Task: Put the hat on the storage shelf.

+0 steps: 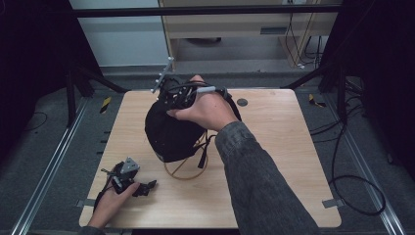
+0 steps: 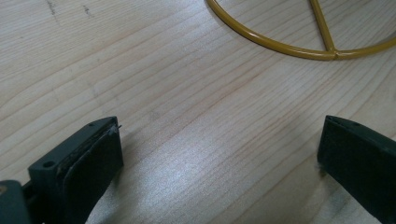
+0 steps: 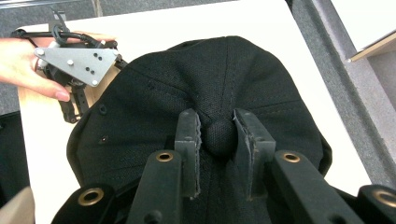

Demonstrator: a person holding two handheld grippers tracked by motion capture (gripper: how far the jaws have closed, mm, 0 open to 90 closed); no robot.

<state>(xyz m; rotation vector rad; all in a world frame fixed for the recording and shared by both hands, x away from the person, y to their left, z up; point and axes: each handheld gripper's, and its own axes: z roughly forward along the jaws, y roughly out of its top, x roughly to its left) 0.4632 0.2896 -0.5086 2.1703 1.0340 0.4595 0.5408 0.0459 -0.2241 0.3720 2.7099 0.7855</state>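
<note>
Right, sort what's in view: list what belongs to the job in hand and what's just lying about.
In the job:
- black cap, its top button pinched between the right gripper fingers
- yellow wire stand under the cap
- left gripper, open, resting on the table

Lying about:
- dark round disc at the table's far edge
- loose cables on the floor

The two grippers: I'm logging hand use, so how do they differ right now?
The right gripper sits atop the black cap, jaws closed on its top button; the left gripper has its jaws wide apart with nothing between them. The right one is raised on the cap at mid-table; the left lies low on the table near the front edge. Both are hand-held with black jaws.
</note>
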